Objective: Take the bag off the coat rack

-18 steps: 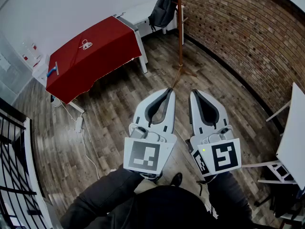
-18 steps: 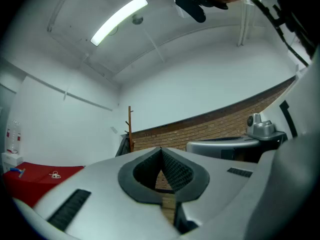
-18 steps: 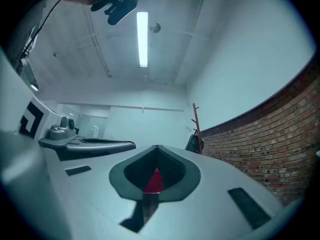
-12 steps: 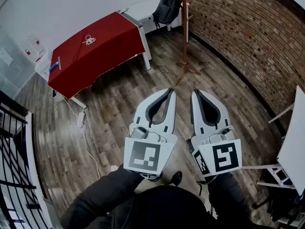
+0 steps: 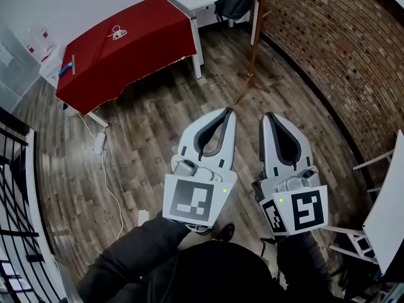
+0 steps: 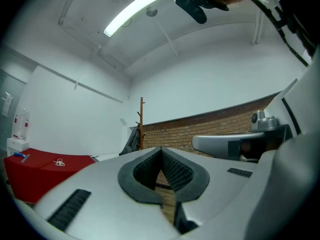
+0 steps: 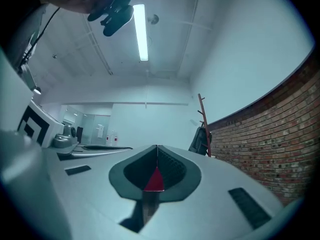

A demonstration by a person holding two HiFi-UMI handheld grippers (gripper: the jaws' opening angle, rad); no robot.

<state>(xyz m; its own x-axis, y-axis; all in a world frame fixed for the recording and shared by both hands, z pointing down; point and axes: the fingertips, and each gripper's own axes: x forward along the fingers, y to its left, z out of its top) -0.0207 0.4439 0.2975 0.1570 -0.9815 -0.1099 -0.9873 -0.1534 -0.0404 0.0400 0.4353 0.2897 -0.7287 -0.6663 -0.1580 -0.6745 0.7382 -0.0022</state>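
From here my rig shows as two pale grey shells, the left gripper [image 5: 228,111] and the right gripper [image 5: 268,115], each tapering to a point and lined inside with black ribbed pads [image 6: 175,170]. Each has a black slotted vent [image 6: 70,209] on its casing. Each carries a white marker cube [image 5: 192,199] printed with black squares, a small green light [image 5: 225,190] beside it. Dark sleeves [image 5: 136,257] run behind them.
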